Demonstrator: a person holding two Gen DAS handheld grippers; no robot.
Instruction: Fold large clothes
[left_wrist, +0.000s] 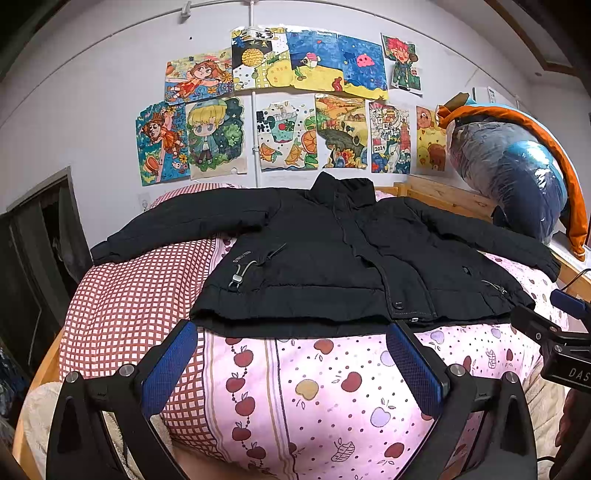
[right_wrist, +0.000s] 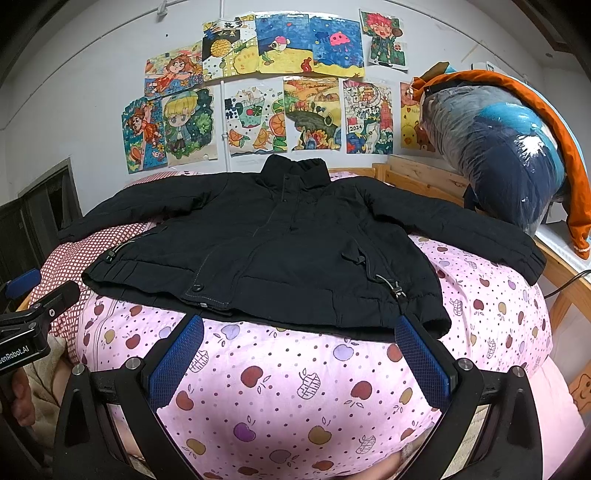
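A black padded jacket lies flat and face up on the bed, sleeves spread to both sides, collar toward the wall. It also shows in the right wrist view. My left gripper is open and empty, its blue pads just short of the jacket's hem. My right gripper is open and empty, its tips at the hem's near edge. The right gripper also shows at the right edge of the left wrist view, and the left gripper at the left edge of the right wrist view.
A pink apple-print quilt covers the bed, with a red checked blanket on the left. A bulging plastic bag of bedding sits on the wooden bed frame at the right. Drawings cover the wall behind.
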